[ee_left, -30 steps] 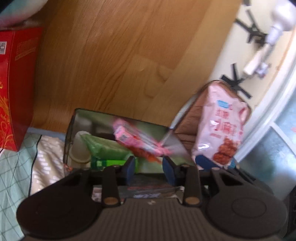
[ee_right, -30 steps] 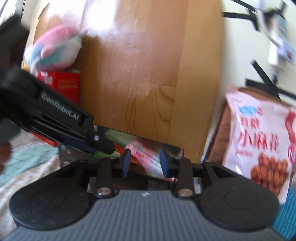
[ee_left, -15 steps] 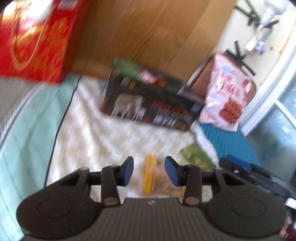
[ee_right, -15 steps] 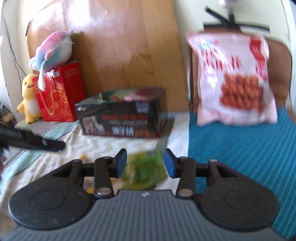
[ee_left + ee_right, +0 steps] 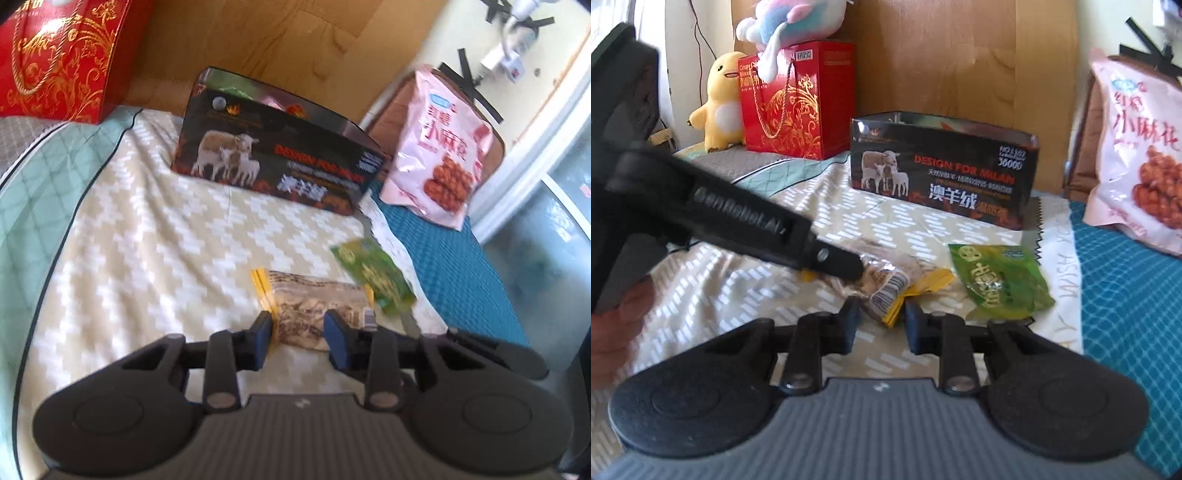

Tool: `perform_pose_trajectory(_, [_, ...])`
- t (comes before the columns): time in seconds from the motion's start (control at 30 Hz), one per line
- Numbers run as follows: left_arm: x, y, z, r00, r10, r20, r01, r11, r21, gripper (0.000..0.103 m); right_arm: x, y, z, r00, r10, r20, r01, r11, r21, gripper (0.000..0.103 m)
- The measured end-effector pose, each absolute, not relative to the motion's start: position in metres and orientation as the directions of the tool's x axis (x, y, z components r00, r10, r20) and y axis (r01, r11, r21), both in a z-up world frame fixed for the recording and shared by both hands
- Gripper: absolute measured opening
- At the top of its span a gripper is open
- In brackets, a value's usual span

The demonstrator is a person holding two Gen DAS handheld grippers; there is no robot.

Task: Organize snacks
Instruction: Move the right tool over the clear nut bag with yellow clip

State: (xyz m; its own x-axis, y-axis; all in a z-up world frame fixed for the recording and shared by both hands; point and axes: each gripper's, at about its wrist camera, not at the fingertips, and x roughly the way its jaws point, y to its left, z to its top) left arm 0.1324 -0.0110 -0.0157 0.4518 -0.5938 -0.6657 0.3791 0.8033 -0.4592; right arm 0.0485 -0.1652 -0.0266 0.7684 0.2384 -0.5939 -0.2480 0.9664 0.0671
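Both grippers are down over the bed. Left gripper (image 5: 298, 340) has its blue pads either side of the near end of the tan snack packet (image 5: 317, 308), jaws just closing in, though I cannot tell whether they press it. Right gripper (image 5: 880, 324) comes at the packet's yellow-edged end from the other side, jaws also just narrowing, the crimped edge between the tips, contact unclear.

Biggest thing about is the patterned bedspread (image 5: 155, 236), with a teal mat (image 5: 1126, 295) alongside. A big pink snack bag (image 5: 439, 155) leans at the wall. The dark open box (image 5: 942, 173), printed with sheep, stands mid-bed, snacks showing inside. A red gift bag (image 5: 798, 103) sits further back. A green packet (image 5: 997, 280) lies just beside the tan one.
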Motion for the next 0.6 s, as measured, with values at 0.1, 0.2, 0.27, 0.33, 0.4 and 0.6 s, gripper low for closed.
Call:
perform_pose_trajectory(0.1, [0.108,0.001,-0.015,0.43,-0.629,-0.648,0.388,0.777,-0.496,0.031,0.022,-0.167,-0.022,0.769,0.271,-0.579,-0.27,0.959,0.091,0.029])
perform_pose_trajectory(0.2, [0.081,0.011,-0.017,0.431,-0.637,-0.639,0.393,0.77,-0.502,0.031,-0.002,-0.164,-0.022,0.751,0.318,-0.579,-0.311,0.943,0.113,0.03])
perform_pose_trajectory(0.27, [0.062,0.016,-0.019,0.457,-0.623,-0.635,0.403,0.781,-0.477,0.032,-0.012,-0.161,-0.027,0.735,0.331,-0.591,-0.321,0.939,0.127,0.031])
perform_pose_trajectory(0.33, [0.049,0.018,-0.019,0.484,-0.606,-0.631,0.406,0.794,-0.452,0.03,-0.017,-0.157,-0.032,0.729,0.329,-0.6,-0.321,0.939,0.124,0.033])
perform_pose_trajectory(0.4, [0.044,0.019,-0.018,0.489,-0.603,-0.63,0.407,0.797,-0.446,0.032,-0.018,-0.151,-0.033,0.741,0.311,-0.596,-0.321,0.943,0.092,0.034])
perform_pose_trajectory(0.6, [0.047,0.032,-0.011,0.506,-0.599,-0.62,0.371,0.801,-0.471,0.051,-0.023,-0.148,-0.029,0.762,0.278,-0.585,-0.3,0.952,0.062,0.062])
